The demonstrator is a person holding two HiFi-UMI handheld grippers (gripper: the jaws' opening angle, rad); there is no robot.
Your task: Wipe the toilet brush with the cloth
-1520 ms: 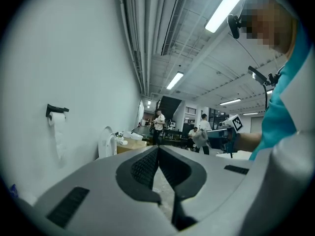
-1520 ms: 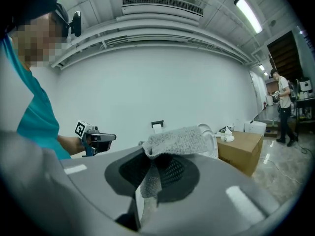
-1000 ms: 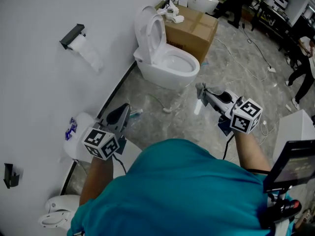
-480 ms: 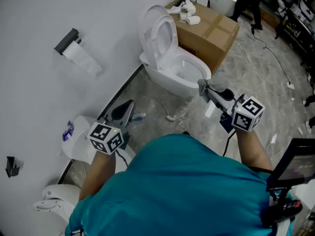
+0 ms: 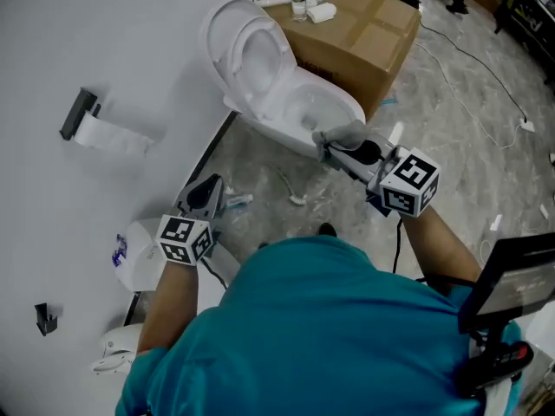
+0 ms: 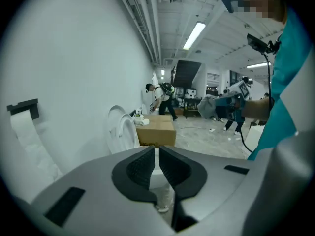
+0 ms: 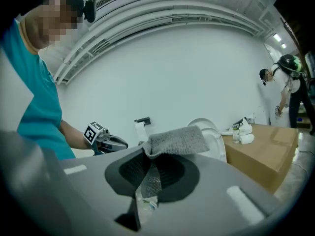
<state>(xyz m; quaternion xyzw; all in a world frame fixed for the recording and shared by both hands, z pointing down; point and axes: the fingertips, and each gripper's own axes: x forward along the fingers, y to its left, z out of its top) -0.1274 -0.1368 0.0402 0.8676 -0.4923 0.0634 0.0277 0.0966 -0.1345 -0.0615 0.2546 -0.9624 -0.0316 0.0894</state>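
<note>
Cloth [image 7: 179, 140] in R gripper [image 5: 329, 150] (toilet [image 5: 260, 68], box [image 5: 364, 33] ahead).

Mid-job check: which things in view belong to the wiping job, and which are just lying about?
For the job: grey cloth, clamped in the right hand-held gripper; left hand-held gripper, shut, empty. No toilet brush that I can make out.
Lying about: toilet; cardboard box; toilet roll on the wall.

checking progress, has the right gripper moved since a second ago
Yes. The right gripper, shut on the cloth, has come toward the toilet: floor showed between them before, now the cloth overlaps the bowl's rim in the head view.
</note>
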